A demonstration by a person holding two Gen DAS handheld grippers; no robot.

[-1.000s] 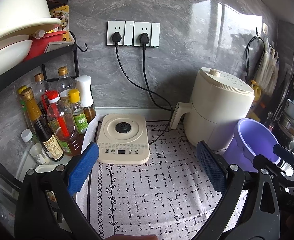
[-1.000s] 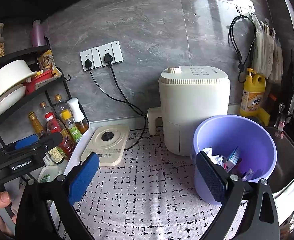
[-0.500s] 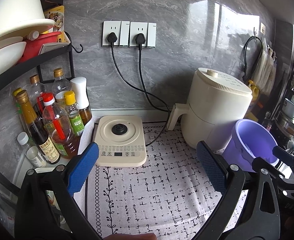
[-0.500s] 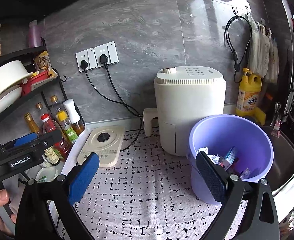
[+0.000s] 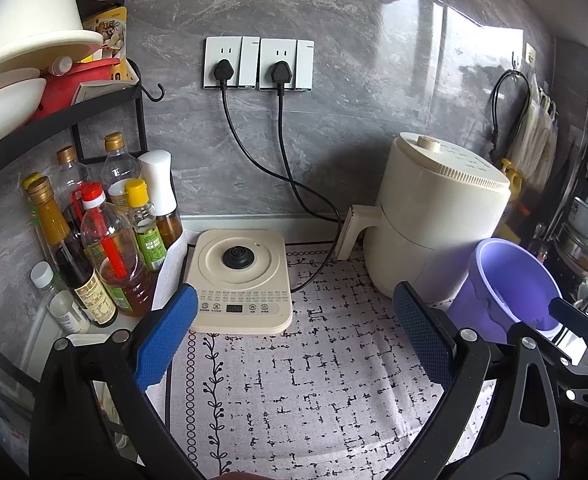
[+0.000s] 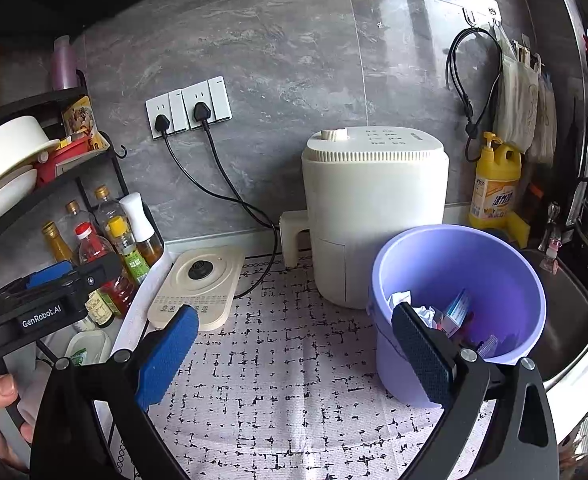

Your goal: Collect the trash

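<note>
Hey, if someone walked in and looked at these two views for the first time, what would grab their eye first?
Probably the purple bucket on the right of the patterned mat, with crumpled paper and wrappers inside. Just behind it stands a big cream air fryer against the grey wall. At far left, a cluster of oil and sauce bottles sits under a black rack.

Counter (image 6: 574, 376) under patterned mat (image 6: 294, 380): purple bucket (image 6: 398, 368), air fryer (image 6: 374, 216), kettle base (image 6: 198, 284).

Daylight is glinting off the grey marble wall (image 6: 294, 60), where two plugs are sitting in white sockets (image 5: 258, 63) above the patterned mat (image 5: 314, 380).
</note>
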